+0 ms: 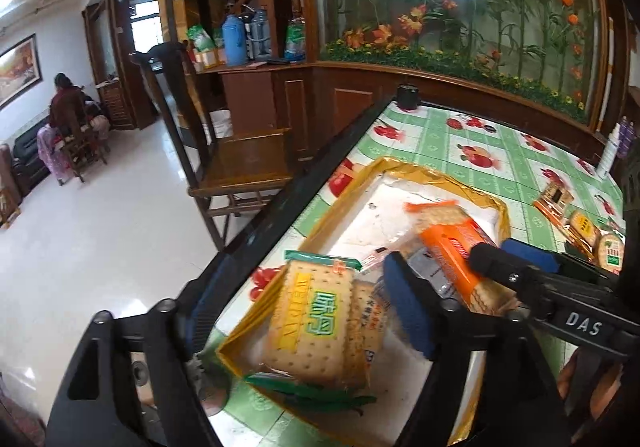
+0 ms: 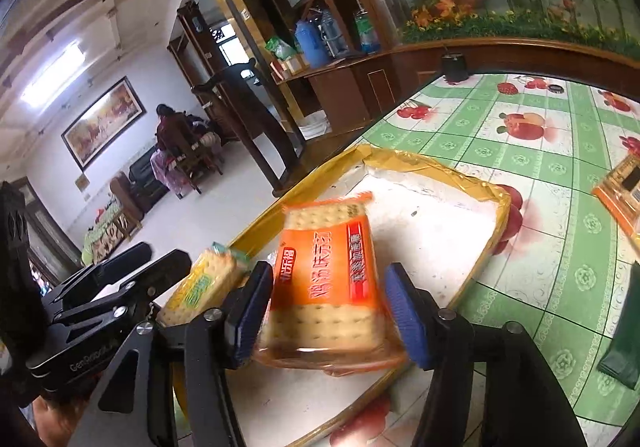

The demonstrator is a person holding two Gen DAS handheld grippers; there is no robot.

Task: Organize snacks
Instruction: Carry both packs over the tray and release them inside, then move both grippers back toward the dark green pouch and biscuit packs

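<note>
A shallow white tray with a gold rim [image 1: 432, 173] [image 2: 448, 163] lies on the table. A green-labelled cracker pack [image 1: 316, 323] [image 2: 204, 281] lies in the tray's near end, between the wide-open fingers of my left gripper [image 1: 308, 307]. My right gripper [image 2: 328, 311] [image 1: 512, 259] straddles an orange cracker pack [image 2: 328, 279] [image 1: 452, 243] over the tray; its blue pads [image 2: 404, 315] stand at the pack's sides, the right pad slightly apart from it. Whether it grips the pack is unclear.
More cracker packs [image 1: 588, 235] [image 2: 620, 187] lie at the table's right. A green packet [image 2: 624, 343] lies near the right edge. A black cup [image 1: 407, 95] [image 2: 454, 67] stands at the far corner, a white bottle [image 1: 610, 151] at the right. A wooden chair [image 1: 240, 163] stands left of the table.
</note>
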